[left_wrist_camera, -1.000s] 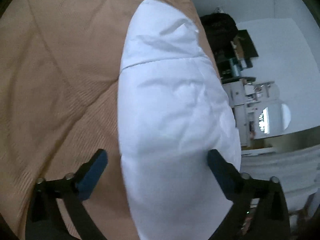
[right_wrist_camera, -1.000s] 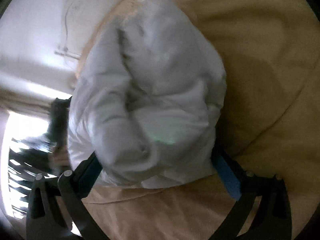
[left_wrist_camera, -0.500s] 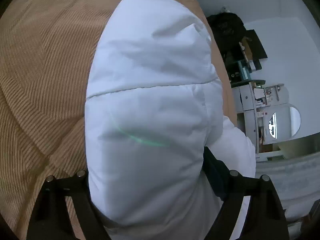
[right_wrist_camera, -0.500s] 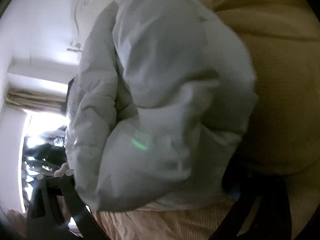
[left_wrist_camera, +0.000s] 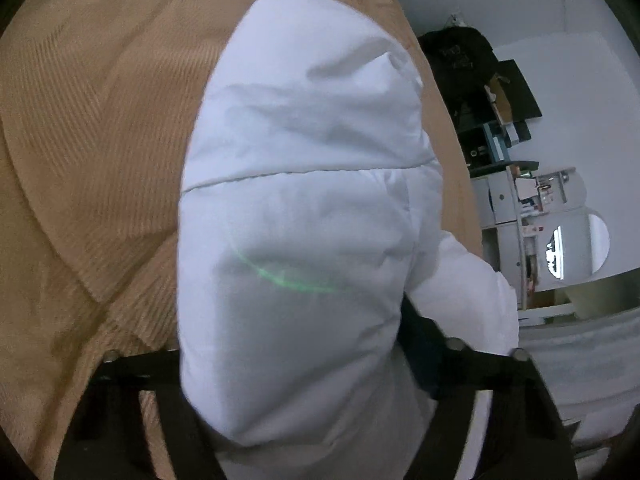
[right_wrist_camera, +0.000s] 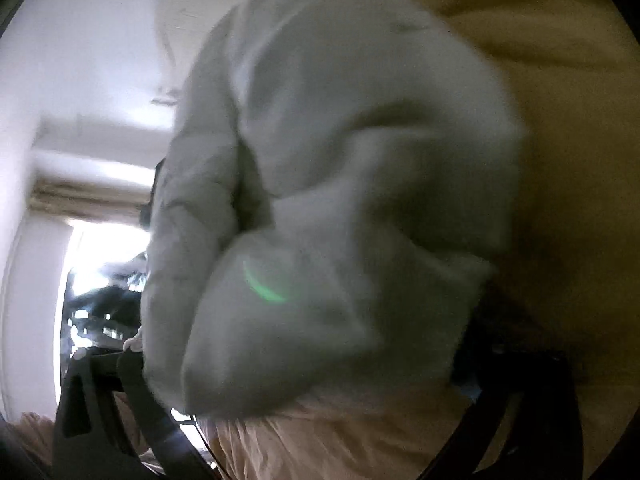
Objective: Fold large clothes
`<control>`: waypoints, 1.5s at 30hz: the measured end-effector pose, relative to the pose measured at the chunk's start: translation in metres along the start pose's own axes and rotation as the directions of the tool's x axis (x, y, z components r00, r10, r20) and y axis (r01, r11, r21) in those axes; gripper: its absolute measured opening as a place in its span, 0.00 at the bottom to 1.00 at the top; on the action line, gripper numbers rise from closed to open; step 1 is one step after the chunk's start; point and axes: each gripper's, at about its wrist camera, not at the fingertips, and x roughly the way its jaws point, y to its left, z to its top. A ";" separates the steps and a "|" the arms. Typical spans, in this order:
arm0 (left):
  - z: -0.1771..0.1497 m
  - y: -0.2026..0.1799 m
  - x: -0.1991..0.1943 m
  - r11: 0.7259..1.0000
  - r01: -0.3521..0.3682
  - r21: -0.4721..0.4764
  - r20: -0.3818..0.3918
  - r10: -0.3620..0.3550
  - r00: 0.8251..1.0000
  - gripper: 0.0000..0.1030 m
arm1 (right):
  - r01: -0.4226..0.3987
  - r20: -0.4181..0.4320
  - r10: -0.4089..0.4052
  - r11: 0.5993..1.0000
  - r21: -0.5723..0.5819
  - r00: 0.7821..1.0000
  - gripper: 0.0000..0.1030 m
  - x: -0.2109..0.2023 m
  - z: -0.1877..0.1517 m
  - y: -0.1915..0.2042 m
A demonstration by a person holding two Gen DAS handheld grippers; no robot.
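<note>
A white puffy jacket (left_wrist_camera: 304, 240) lies bunched on a tan ribbed bedspread (left_wrist_camera: 100, 140). In the left wrist view it bulges up between the fingers of my left gripper (left_wrist_camera: 296, 340), whose jaws are closing. The right finger (left_wrist_camera: 416, 336) presses into its side and the left finger is hidden under the fabric. In the right wrist view the same jacket (right_wrist_camera: 340, 200) fills the gap of my right gripper (right_wrist_camera: 304, 356). It covers both pads, and the picture is blurred.
White drawers and shelves (left_wrist_camera: 520, 208) with dark clothes (left_wrist_camera: 460, 60) above them stand past the bed's right edge. A bright window (right_wrist_camera: 100, 260) and a white wall (right_wrist_camera: 80, 60) lie beyond the jacket. The bedspread (right_wrist_camera: 560, 80) spreads out on the right.
Both grippers have pushed in around the jacket, which now covers their pads. The left jaws have narrowed onto it. The jacket fills more of both views.
</note>
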 end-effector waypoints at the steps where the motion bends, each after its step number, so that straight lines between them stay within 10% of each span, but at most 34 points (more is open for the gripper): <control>1: 0.002 0.000 -0.003 1.000 -0.003 0.004 0.001 0.003 1.000 0.59 | -0.031 -0.002 0.031 0.999 -0.009 1.000 0.95 0.005 0.004 0.007; 6: 0.023 0.005 -0.042 0.999 -0.053 -0.003 0.071 0.053 0.996 0.41 | -0.096 -0.061 0.091 0.993 -0.073 0.994 0.90 0.036 0.021 0.039; 16: 0.041 0.072 -0.193 0.984 -0.168 -0.055 0.236 0.176 0.956 0.41 | -0.212 -0.187 0.172 0.952 -0.222 0.967 0.83 0.123 0.031 0.137; 19: 0.038 0.123 -0.197 0.973 -0.192 -0.125 0.203 0.215 0.955 0.43 | -0.219 -0.265 0.168 0.959 -0.178 0.950 0.83 0.168 0.013 0.137; 23: 0.022 0.186 -0.192 0.974 -0.021 -0.226 0.251 0.079 0.965 0.54 | -0.166 -0.327 0.114 0.977 -0.135 0.938 0.91 0.208 -0.003 0.112; 35: -0.006 0.172 -0.243 0.960 -0.108 -0.259 0.248 0.174 0.953 0.57 | -0.139 -0.337 0.083 0.980 -0.143 0.938 0.96 0.214 0.004 0.111; 45: -0.110 0.076 -0.318 0.875 -0.448 -0.182 0.407 0.482 0.775 0.71 | -0.135 -0.350 0.079 0.981 -0.139 0.933 0.99 0.215 0.009 0.111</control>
